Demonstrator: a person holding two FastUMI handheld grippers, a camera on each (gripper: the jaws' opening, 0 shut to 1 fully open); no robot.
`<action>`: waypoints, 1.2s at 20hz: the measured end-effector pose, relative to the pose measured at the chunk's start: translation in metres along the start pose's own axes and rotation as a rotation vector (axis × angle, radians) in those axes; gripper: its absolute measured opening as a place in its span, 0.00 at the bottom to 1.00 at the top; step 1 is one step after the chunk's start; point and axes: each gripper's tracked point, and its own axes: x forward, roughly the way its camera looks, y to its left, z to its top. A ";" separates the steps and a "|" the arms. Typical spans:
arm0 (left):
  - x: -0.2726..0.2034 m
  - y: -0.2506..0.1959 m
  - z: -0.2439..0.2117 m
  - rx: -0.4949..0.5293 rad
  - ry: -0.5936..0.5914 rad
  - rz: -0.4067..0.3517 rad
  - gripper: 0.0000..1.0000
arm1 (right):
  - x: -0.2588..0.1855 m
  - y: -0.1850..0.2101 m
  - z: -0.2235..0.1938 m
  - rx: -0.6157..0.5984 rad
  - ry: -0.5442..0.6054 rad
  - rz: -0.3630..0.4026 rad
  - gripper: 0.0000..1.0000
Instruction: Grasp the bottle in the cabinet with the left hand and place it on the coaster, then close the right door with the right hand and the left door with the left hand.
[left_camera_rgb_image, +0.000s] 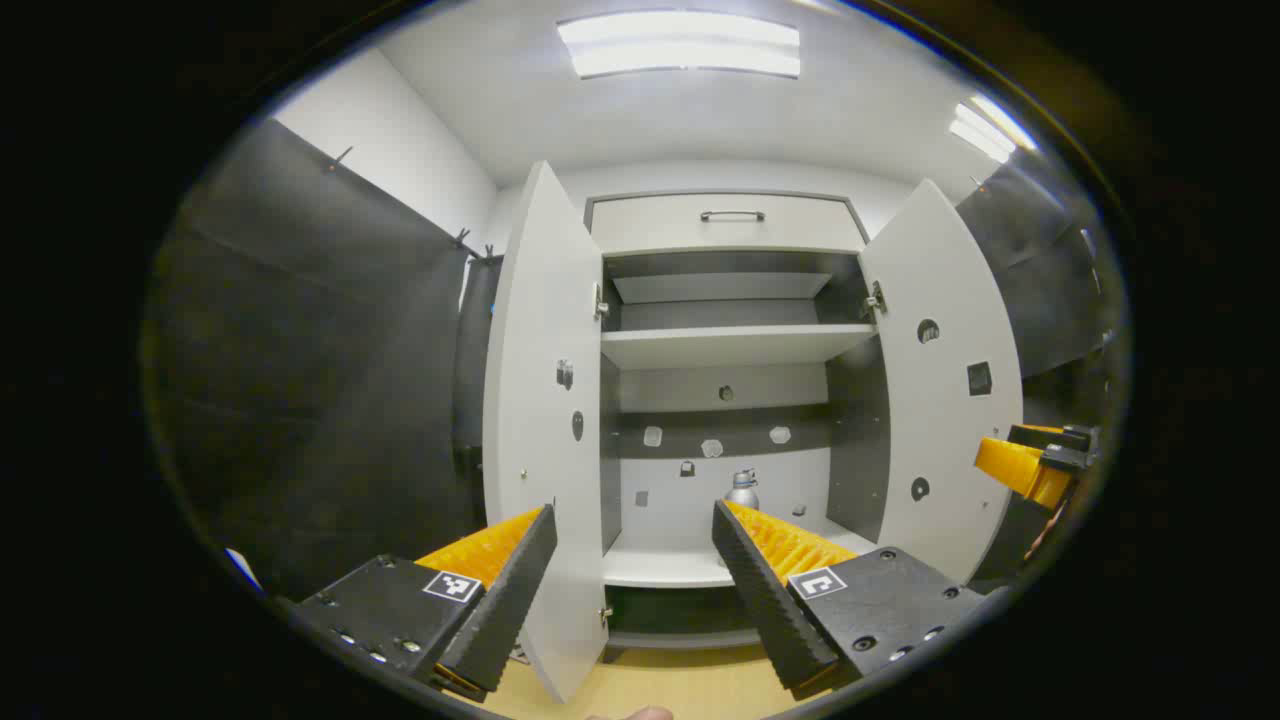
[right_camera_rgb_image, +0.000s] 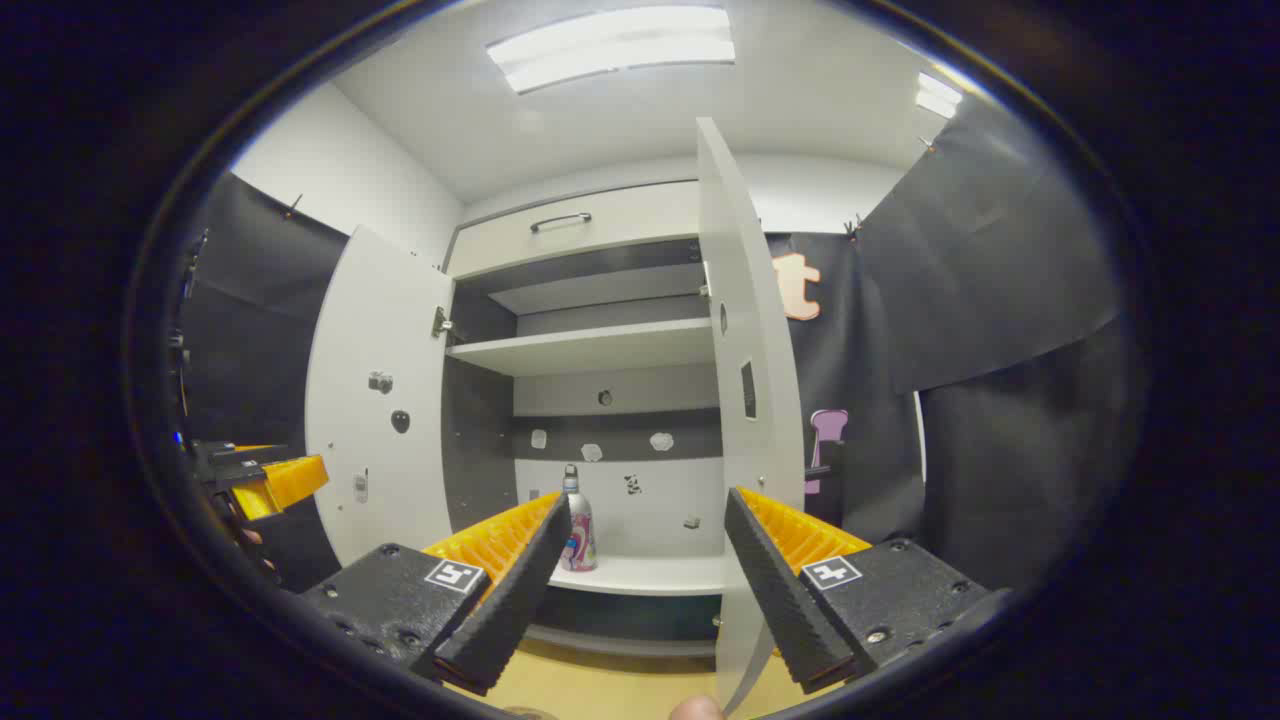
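white laminate forms the cabinet (left_camera_rgb_image: 725, 345), which stands with both doors swung wide open.

the left gripper (left_camera_rgb_image: 634, 520) is held level in front of the cabinet and aimed into the lower compartment. its fingers are spread apart with nothing between them, and the left door (left_camera_rgb_image: 545, 400) stands edge-on just past its left finger in the left gripper view. the right gripper (right_camera_rgb_image: 647, 510) is also held level and aimed at the cabinet from farther right. its fingers are spread apart and grip nothing, and the edge of the right door (right_camera_rgb_image: 750, 400) stands just beyond its right finger. in the left gripper view the right gripper shows small at the far right edge, beside the right door. in the right gripper view the left gripper shows at the far left edge, beside the left door.

the cabinet holds one bottle (right_camera_rgb_image: 577, 520). it stands upright on the lower shelf (right_camera_rgb_image: 650, 575), near the left side of the compartment, well apart from both grippers. in the left gripper view its cap shows just above the tip of the right finger.

count: two doors, both open; one drawer front with one handle (left_camera_rgb_image: 732, 215) above the compartments; one upper shelf (left_camera_rgb_image: 735, 345), bare; one bottle. several small stickers dot the back panel and the inner faces of the doors.
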 end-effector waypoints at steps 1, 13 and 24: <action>0.001 -0.001 0.001 -0.010 -0.003 -0.002 1.00 | -0.002 -0.003 0.001 0.001 -0.004 -0.001 1.00; 0.014 -0.013 -0.002 -0.019 0.007 -0.031 1.00 | -0.013 -0.021 0.007 -0.010 -0.025 -0.055 1.00; 0.028 -0.026 -0.012 -0.018 0.029 -0.054 1.00 | -0.015 -0.035 0.002 -0.006 -0.015 -0.089 1.00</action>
